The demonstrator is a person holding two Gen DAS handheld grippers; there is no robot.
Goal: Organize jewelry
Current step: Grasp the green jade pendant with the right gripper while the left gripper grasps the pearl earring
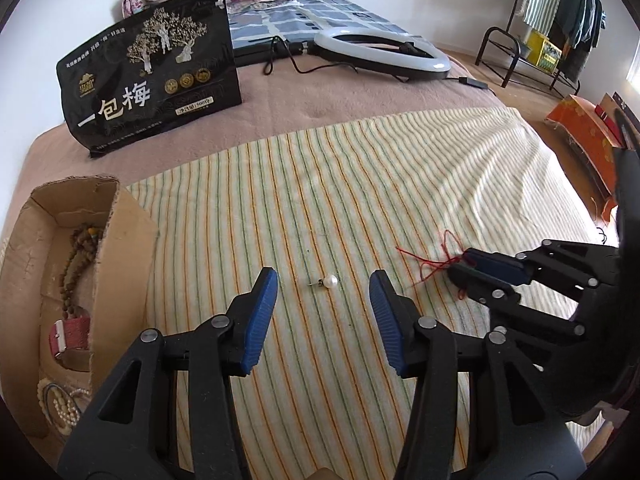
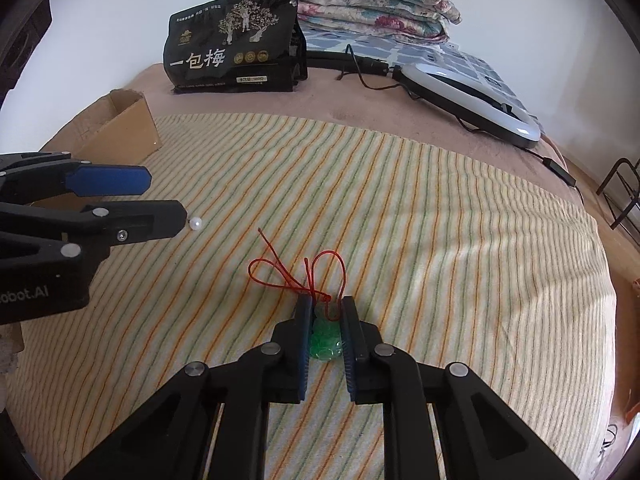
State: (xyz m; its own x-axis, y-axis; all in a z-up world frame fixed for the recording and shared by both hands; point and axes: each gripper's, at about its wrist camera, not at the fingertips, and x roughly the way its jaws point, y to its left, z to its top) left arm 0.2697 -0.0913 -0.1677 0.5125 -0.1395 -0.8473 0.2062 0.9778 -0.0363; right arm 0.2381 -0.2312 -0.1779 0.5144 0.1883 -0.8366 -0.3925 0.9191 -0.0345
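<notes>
Centrally, black bag (image 1: pixel 152 76) reading "一包梅", left tongs (image 1: pixel 323 280) agape around pearl earring (image 1: pixel 329 282), right tongs (image 2: pixel 326 308) clamping green pendant (image 2: pixel 325 340)

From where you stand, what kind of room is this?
Most likely a bedroom: the work surface looks like a bed under a striped cloth, with a folded floral quilt at its head and a clothes rack nearby.

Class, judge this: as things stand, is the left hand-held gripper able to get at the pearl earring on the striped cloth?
Probably yes. The left hand-held gripper is open, with the pearl earring lying between its fingertips on bare striped cloth. The right hand-held gripper works off to one side.
</notes>
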